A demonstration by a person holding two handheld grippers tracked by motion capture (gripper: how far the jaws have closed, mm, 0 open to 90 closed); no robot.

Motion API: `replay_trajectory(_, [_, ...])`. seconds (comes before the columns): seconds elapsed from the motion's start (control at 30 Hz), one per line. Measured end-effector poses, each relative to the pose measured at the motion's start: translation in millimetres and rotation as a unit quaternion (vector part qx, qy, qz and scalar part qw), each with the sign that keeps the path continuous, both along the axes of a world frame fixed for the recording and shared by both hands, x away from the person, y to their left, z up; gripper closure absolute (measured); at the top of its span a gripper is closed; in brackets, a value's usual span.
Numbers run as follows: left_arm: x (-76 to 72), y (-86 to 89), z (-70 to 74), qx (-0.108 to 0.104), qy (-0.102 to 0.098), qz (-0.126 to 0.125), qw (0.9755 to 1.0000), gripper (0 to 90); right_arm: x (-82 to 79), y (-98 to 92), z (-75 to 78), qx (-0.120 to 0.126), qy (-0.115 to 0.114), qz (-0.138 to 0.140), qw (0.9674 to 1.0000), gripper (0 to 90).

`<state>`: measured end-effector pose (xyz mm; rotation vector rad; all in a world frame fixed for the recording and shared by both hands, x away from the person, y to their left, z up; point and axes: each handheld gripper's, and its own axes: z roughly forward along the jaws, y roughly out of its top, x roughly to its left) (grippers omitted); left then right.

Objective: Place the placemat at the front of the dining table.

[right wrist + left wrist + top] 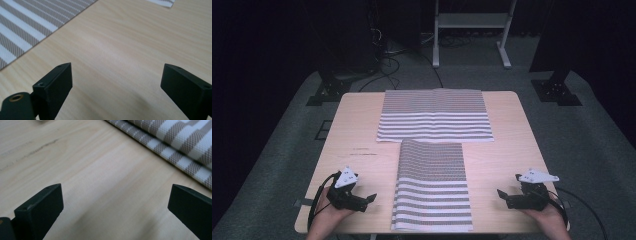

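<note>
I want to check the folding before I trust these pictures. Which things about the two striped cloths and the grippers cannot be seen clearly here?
- Near grey-and-white striped folded cloth: high view, layer count too small; the picture's bottom edge nearly meets its front edge.
- Far wider striped cloth: stripes blur in its rear half.
- Left gripper, right gripper: high view, fingers too small and dark; each gripper's own view cuts off its lower fingers.

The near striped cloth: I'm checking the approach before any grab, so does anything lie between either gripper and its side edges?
Nothing visible does. Bare wooden table separates the left gripper and the right gripper from the near striped cloth. Both sets of jaws stand wide open. The far striped cloth lies beyond, out of the way.
</note>
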<state>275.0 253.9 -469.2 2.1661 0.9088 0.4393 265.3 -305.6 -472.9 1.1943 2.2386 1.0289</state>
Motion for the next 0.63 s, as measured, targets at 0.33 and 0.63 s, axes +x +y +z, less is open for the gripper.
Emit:
replay_trajectory(0.33, [-4.9, 4.6, -14.8, 0.009, 0.02, -0.005, 0.9998, 0.0, -6.3, -12.5, -14.4, -0.009, 0.029, -0.009, 0.9995, 9.3])
replay_trajectory(0.63, [-4.5, 5.4, -15.0, 0.008, 0.019, 0.003, 0.9998, 0.0, -5.8, -13.9, -15.2, -0.007, 0.026, -0.01, 0.9996, 9.3])
